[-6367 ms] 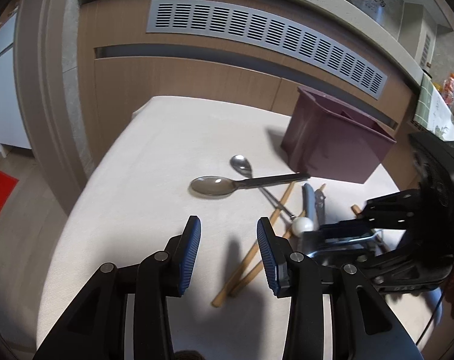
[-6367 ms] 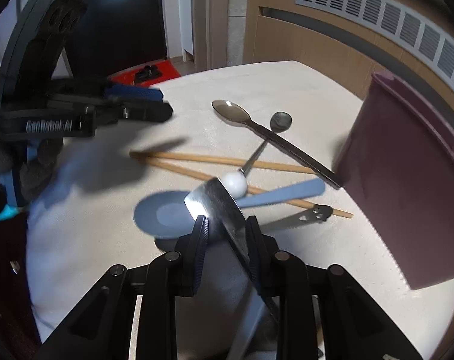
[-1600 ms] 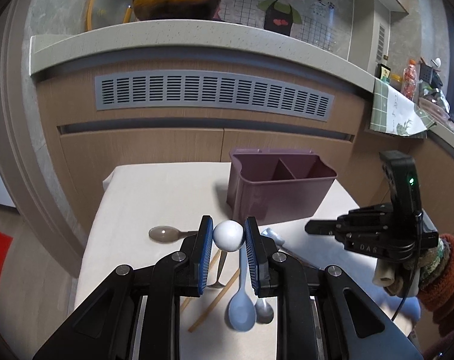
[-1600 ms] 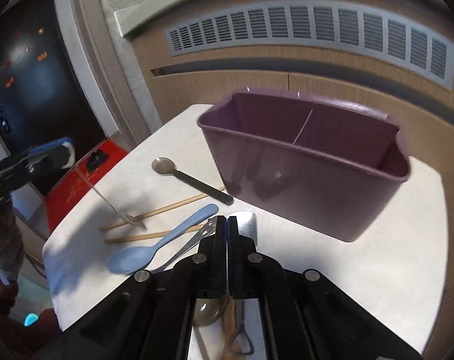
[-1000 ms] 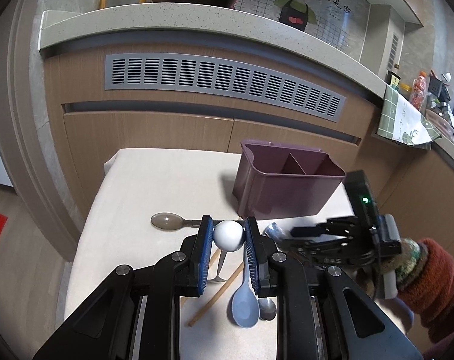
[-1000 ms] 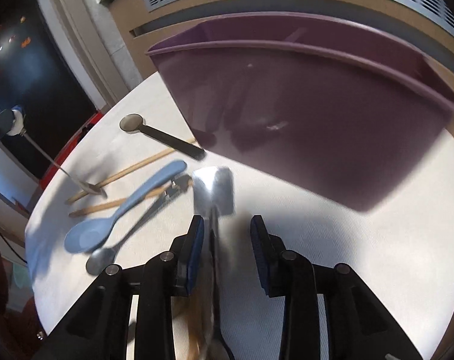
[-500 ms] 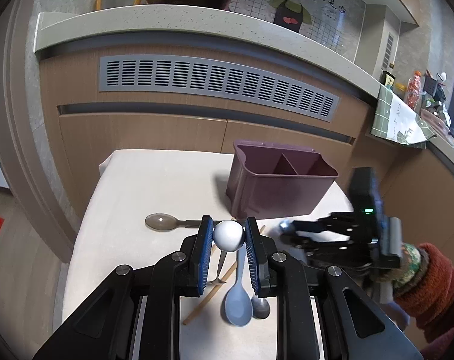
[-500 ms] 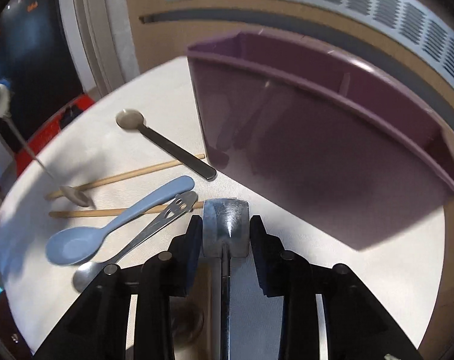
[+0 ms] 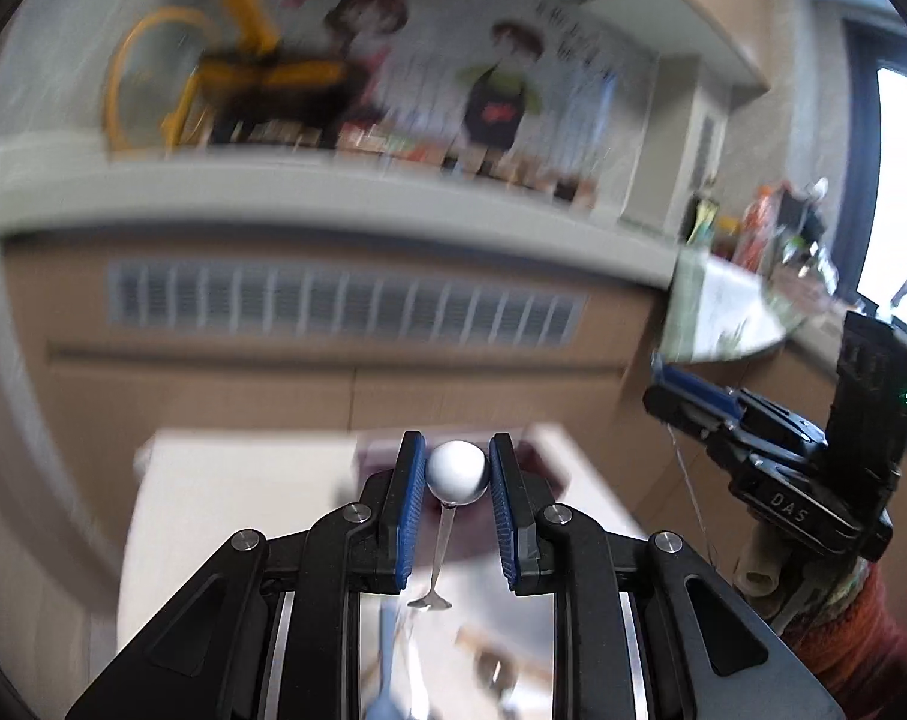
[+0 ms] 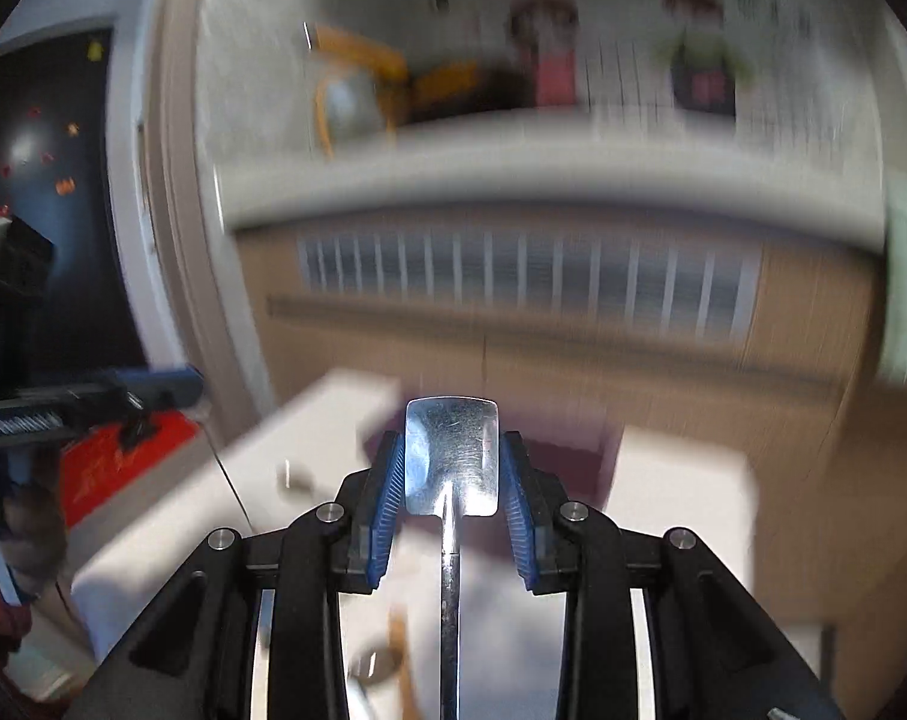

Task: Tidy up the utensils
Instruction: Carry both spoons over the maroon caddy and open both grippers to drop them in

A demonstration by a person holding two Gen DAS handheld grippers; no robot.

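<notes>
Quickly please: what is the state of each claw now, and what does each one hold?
Left claw: closed on the white ball end of a thin metal utensil.
Right claw: closed on the flat metal handle of a utensil.

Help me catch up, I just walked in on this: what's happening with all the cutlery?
A person is sorting utensils with a handheld gripper in each hand. The left gripper is clamped on the white ball end of a thin spoon, whose bowl hangs below. The right gripper grips the flat steel end of a utensil. Both are raised in front of the purple holder; other utensils, blurred, lie on the white table.
</notes>
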